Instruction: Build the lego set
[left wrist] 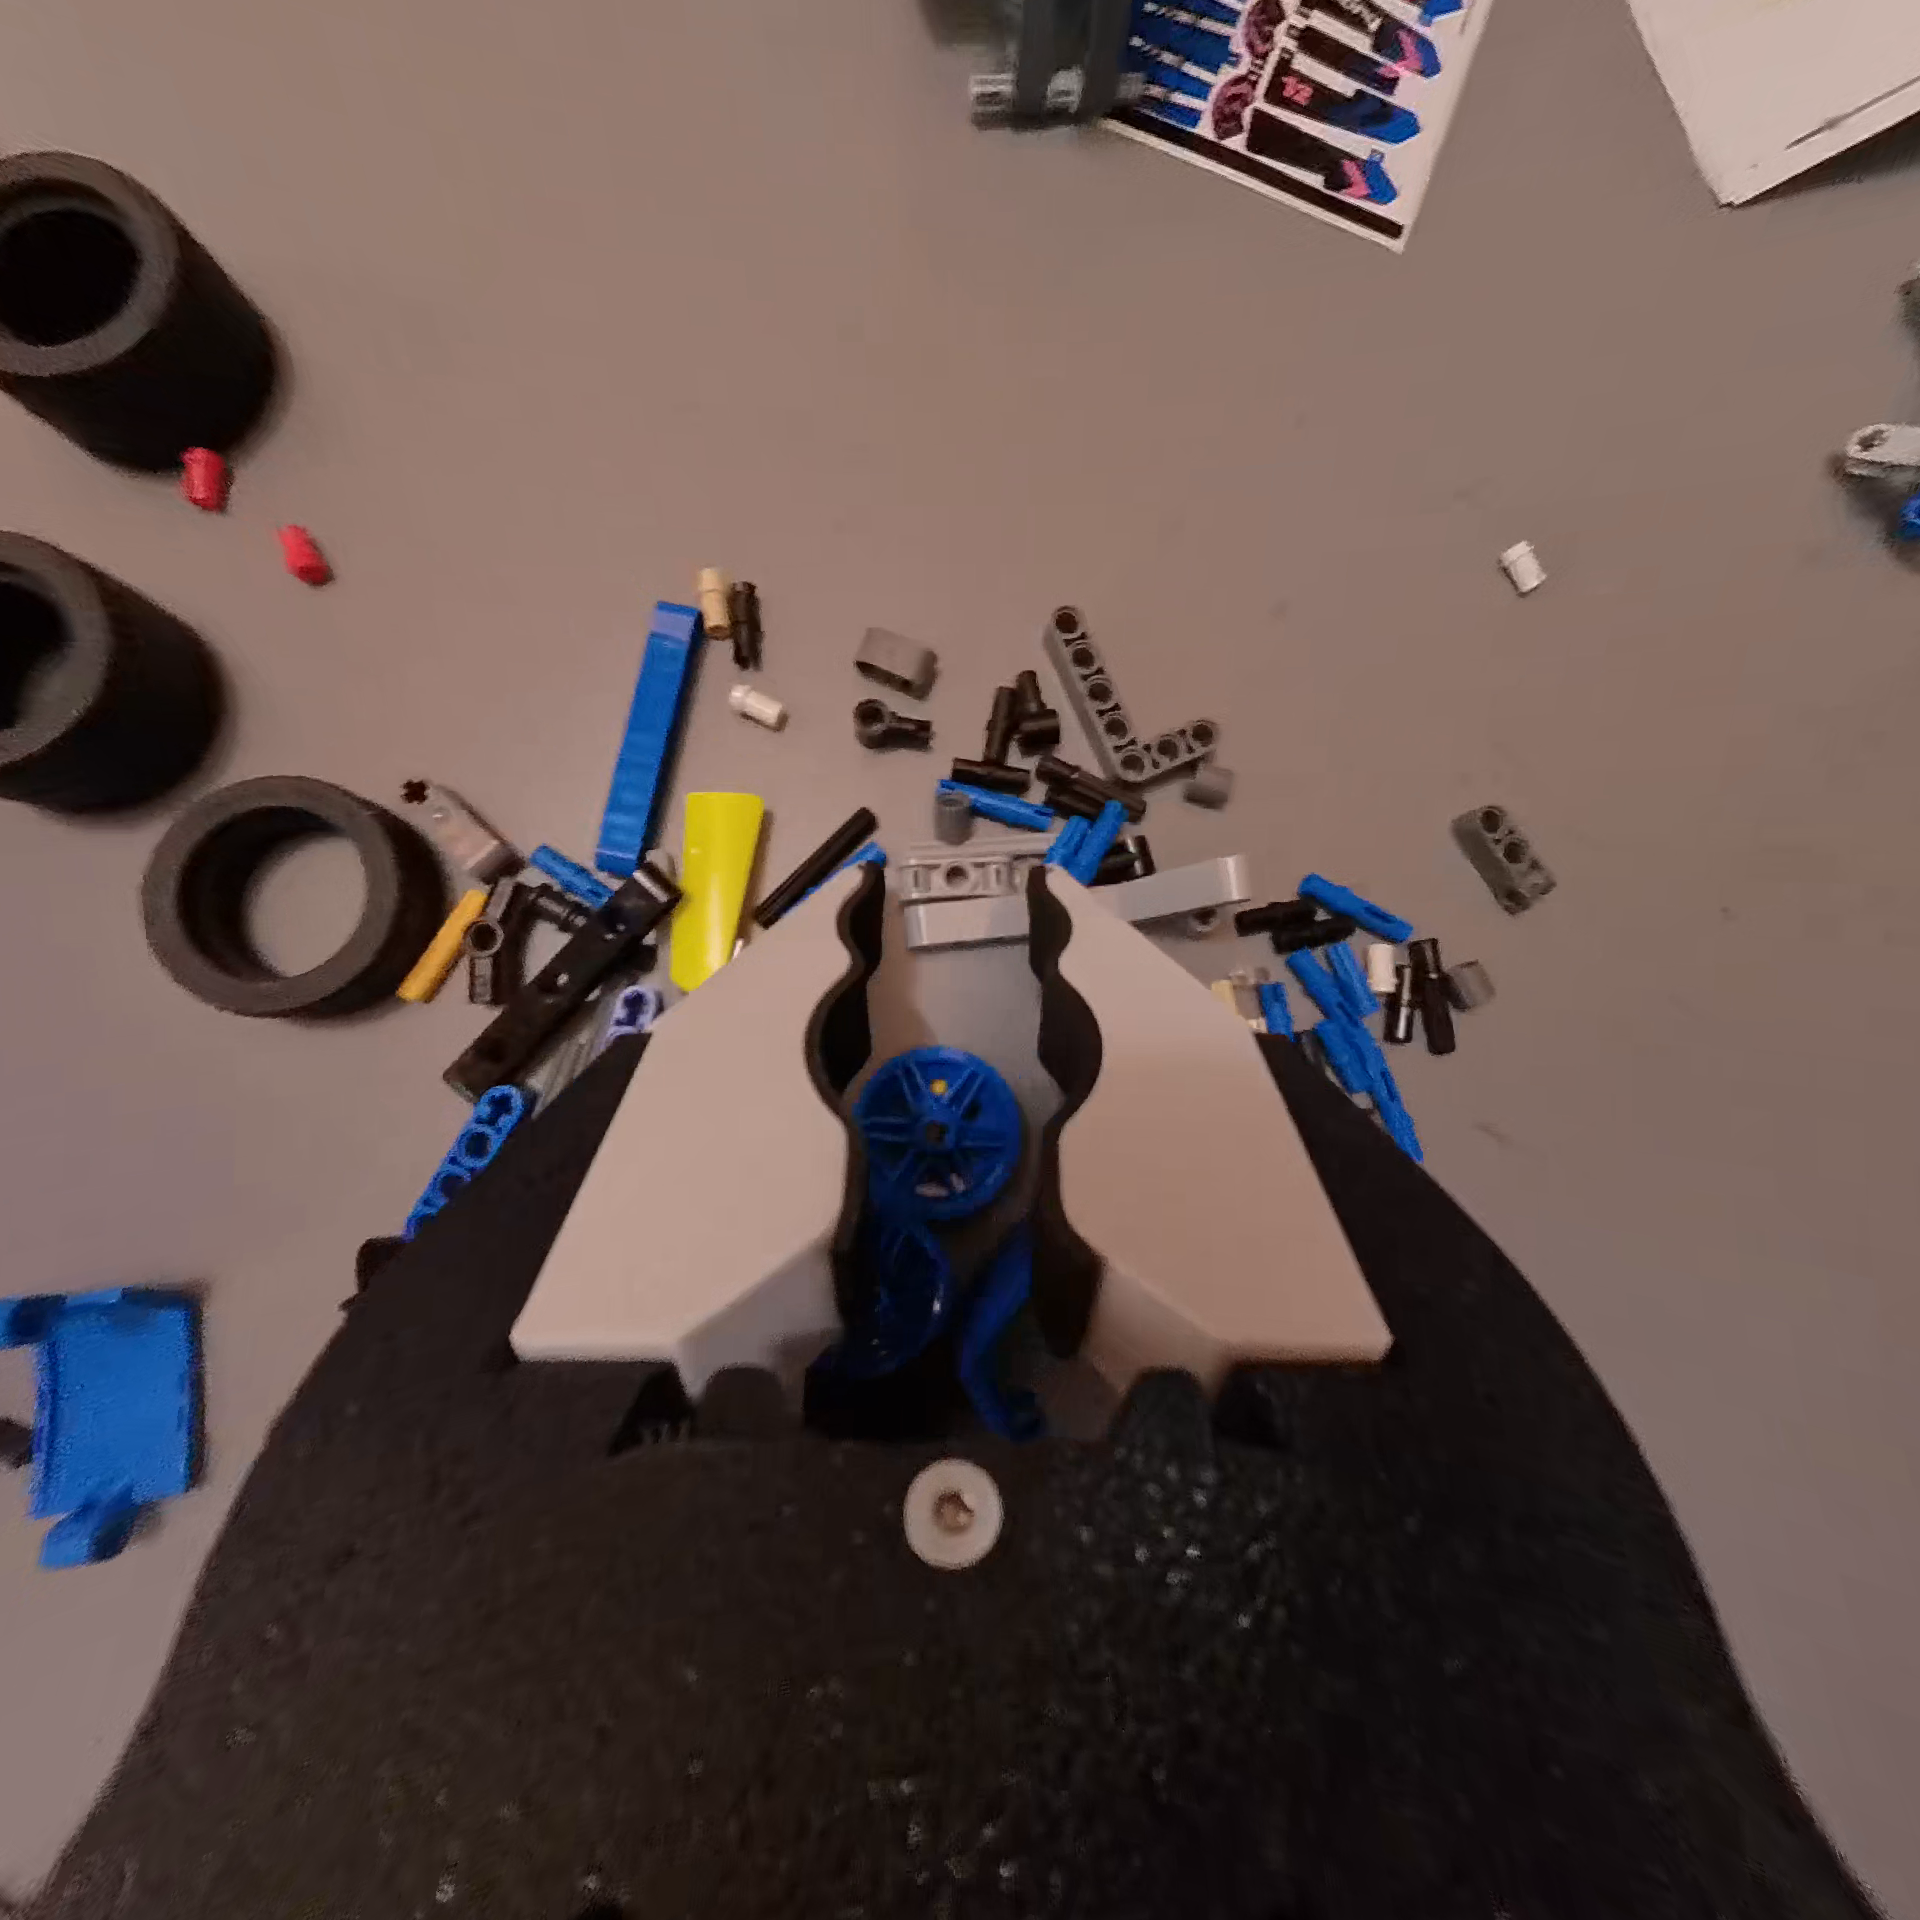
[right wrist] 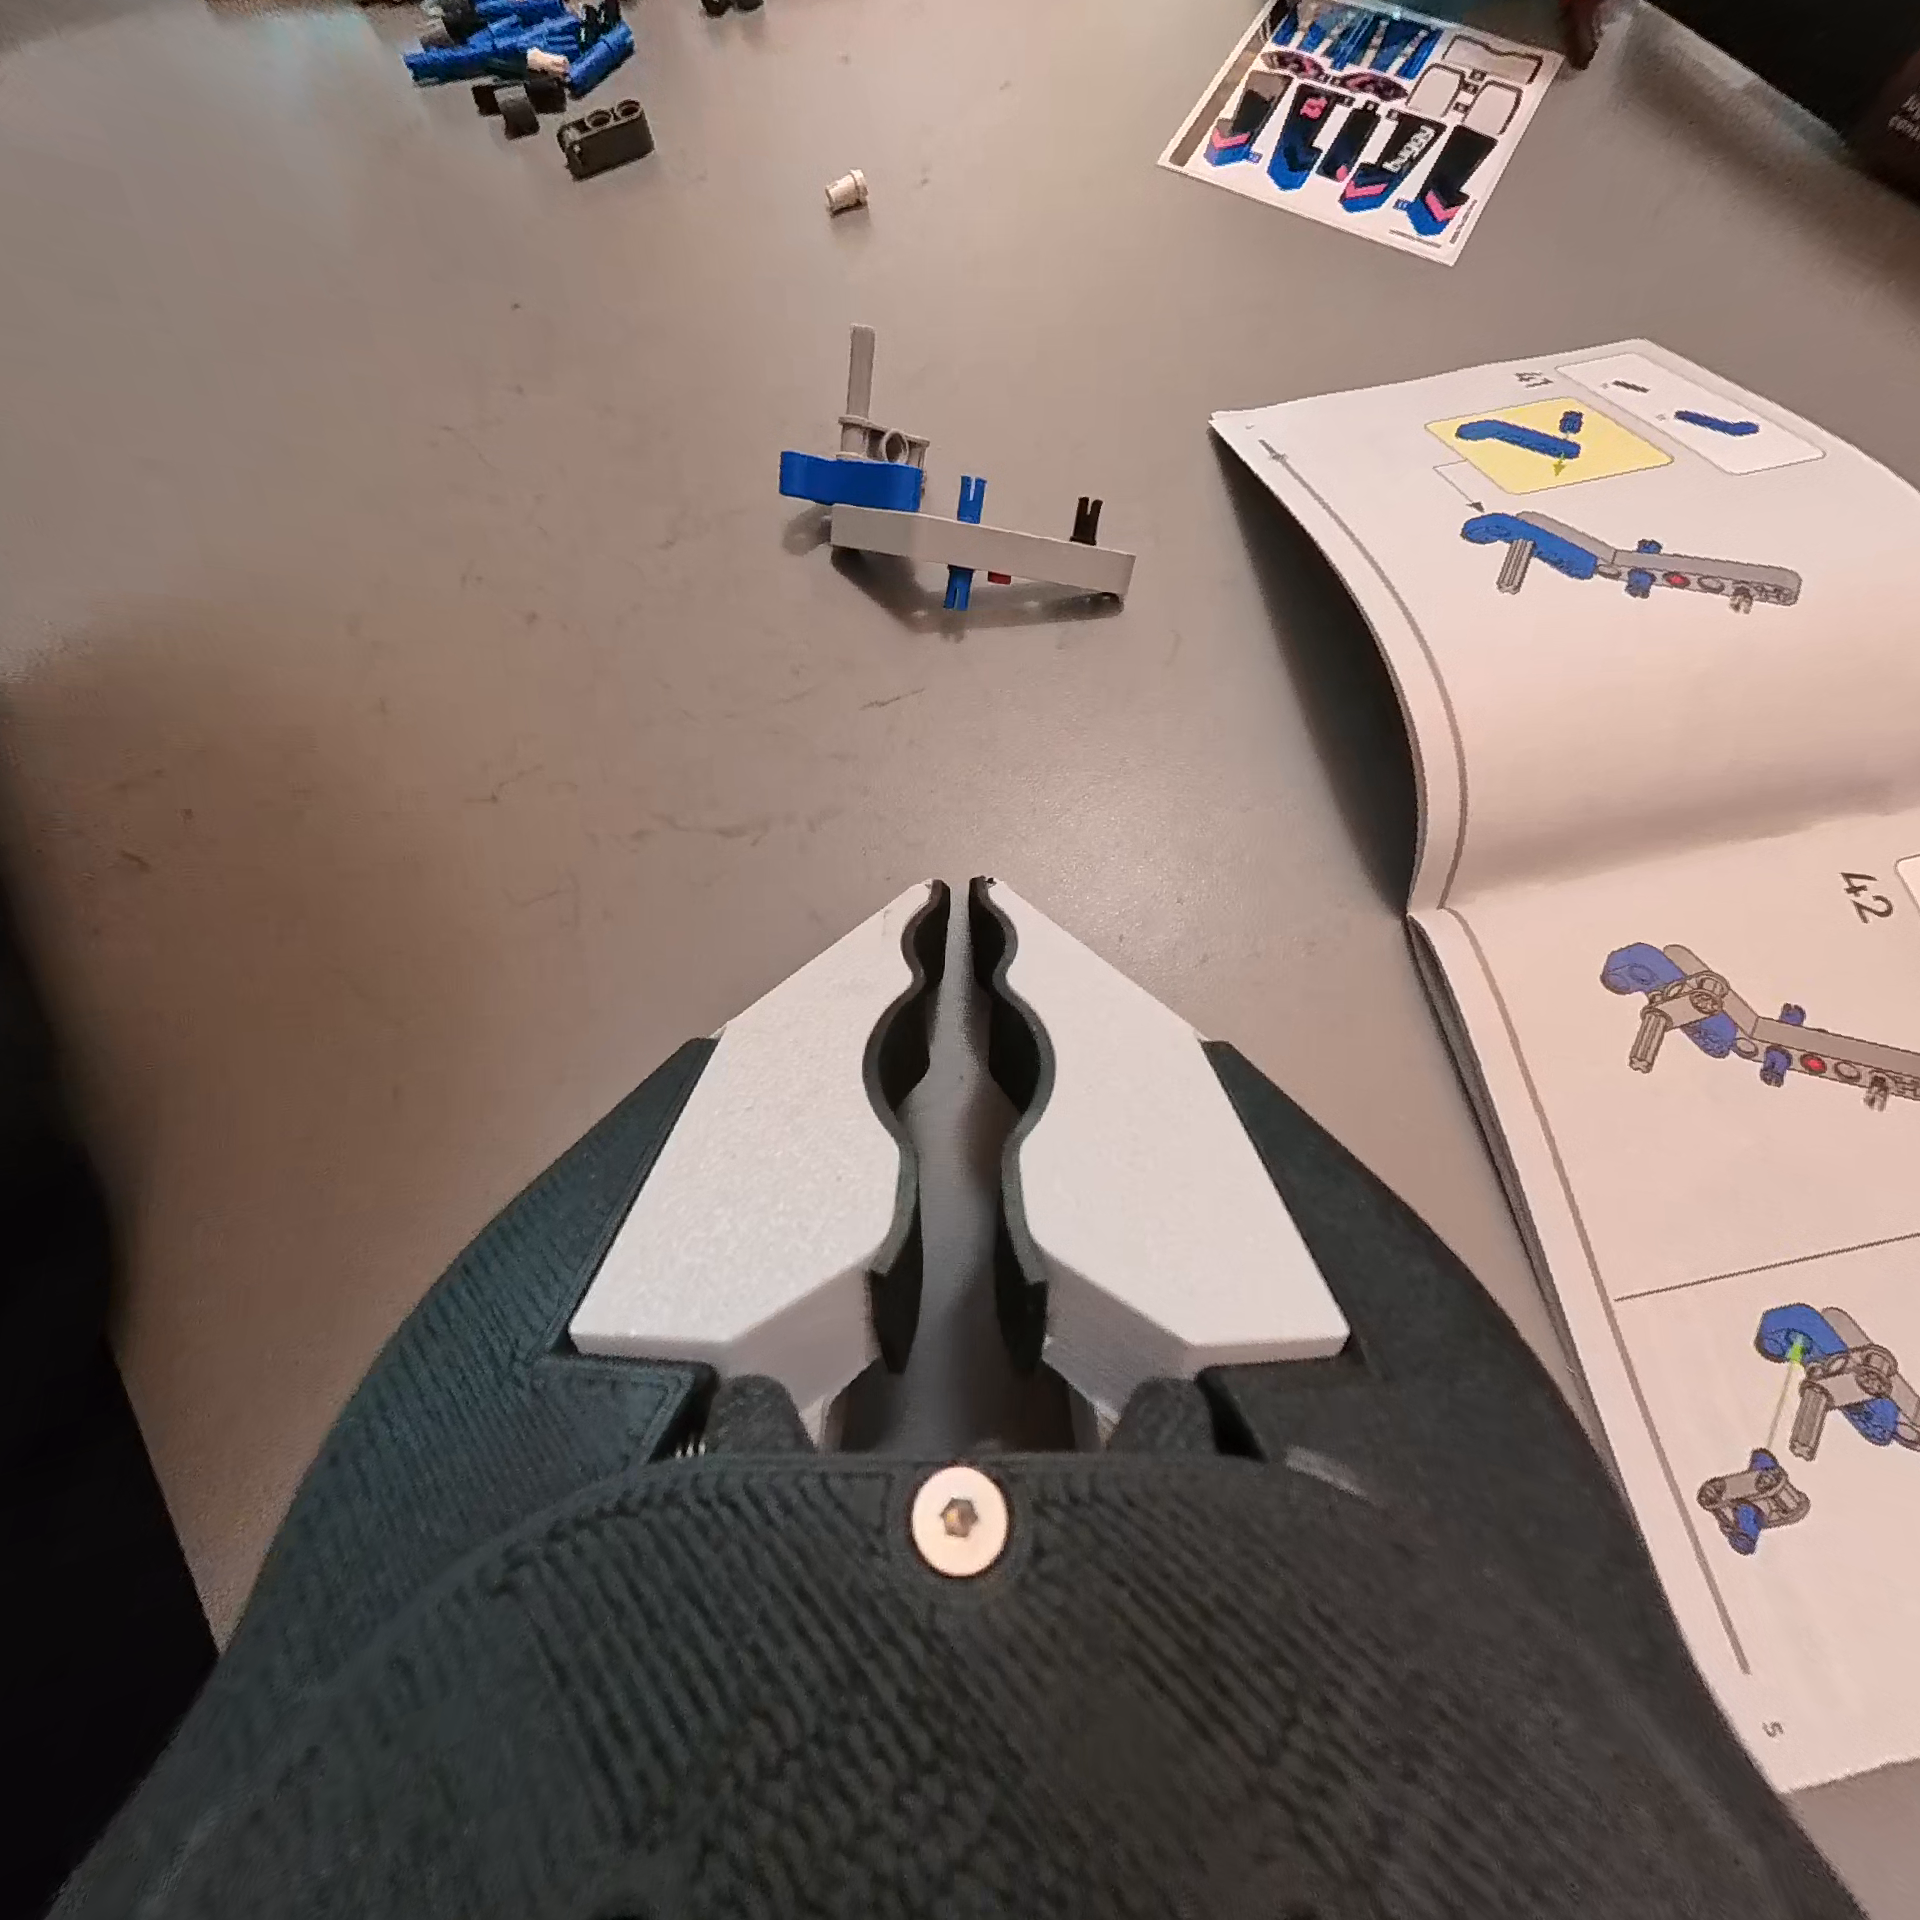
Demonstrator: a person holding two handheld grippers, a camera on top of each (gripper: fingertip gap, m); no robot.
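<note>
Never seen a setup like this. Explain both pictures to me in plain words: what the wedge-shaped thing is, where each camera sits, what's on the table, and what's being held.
No robot is here: a person holds a two-finger claw in each hand, and a camera on each looks forward along its fingers. The wedge shape low in each picture is that claw.

The left wrist view shows the left claw above a pile of loose lego pieces on a grey table. A blue spoked wheel sits between its fingers, deep in the curved gap; the tips stand apart. Black tyres lie to one side, and a long blue beam and a yellow piece lie in the pile.

The right wrist view shows the right claw, nearly closed and holding nothing. Ahead of it lies a small part-built assembly, grey and blue. An open instruction booklet and a sticker sheet lie nearby.
</note>
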